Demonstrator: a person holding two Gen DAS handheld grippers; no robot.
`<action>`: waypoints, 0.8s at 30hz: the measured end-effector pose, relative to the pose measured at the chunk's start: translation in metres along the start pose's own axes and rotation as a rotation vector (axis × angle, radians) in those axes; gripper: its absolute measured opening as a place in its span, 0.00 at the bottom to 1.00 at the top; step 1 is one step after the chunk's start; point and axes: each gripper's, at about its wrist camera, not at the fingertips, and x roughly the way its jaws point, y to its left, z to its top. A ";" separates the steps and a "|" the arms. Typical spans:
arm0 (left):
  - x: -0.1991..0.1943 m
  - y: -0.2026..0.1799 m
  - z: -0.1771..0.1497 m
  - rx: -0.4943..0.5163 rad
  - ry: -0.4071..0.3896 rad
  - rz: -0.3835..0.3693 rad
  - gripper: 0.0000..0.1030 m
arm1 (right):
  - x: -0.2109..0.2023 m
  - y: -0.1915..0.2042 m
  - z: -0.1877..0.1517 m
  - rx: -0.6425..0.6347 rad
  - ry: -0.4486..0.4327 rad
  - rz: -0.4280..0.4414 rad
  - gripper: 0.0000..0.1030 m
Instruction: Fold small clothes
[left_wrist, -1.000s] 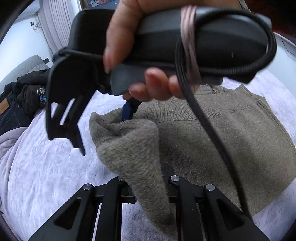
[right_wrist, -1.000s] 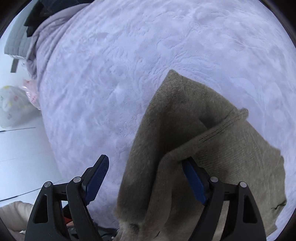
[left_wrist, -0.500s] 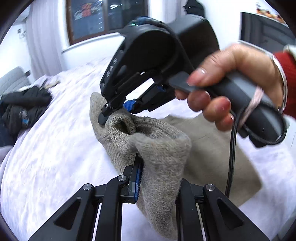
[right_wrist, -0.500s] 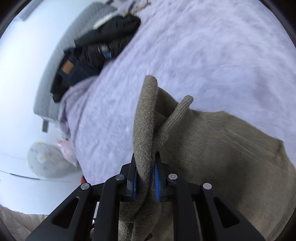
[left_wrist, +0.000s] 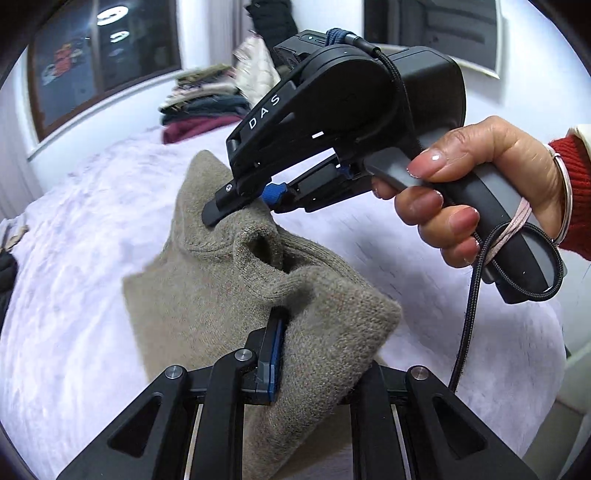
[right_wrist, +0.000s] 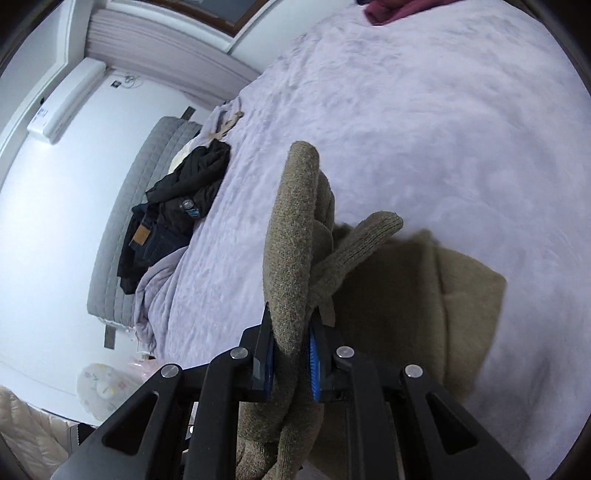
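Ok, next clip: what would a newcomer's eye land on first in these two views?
The olive-brown knit sweater, bunched and lifted off the pale lilac bedspread, with both claws shut on it. In the left wrist view the right claw pinches its upper edge, held by a hand in a red sleeve, and the left claw bites a fold below. Far back sits a stack of folded clothes.

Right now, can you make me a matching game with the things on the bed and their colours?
Things:
1. sweater
2. bedspread
3. jacket
4. bottom garment of the stack

Colours:
A. dark red
B. pale lilac
C. olive-brown
D. black

Pairs: 1-C, 2-B, 3-D, 4-A
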 end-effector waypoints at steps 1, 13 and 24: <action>0.009 -0.007 -0.005 0.013 0.016 -0.022 0.15 | -0.002 -0.019 -0.009 0.030 -0.001 -0.018 0.15; 0.044 -0.049 -0.034 0.030 0.117 -0.009 0.18 | 0.017 -0.119 -0.058 0.254 -0.055 -0.028 0.28; 0.002 -0.016 -0.043 -0.046 0.142 -0.054 0.71 | -0.039 -0.102 -0.100 0.293 -0.083 -0.171 0.42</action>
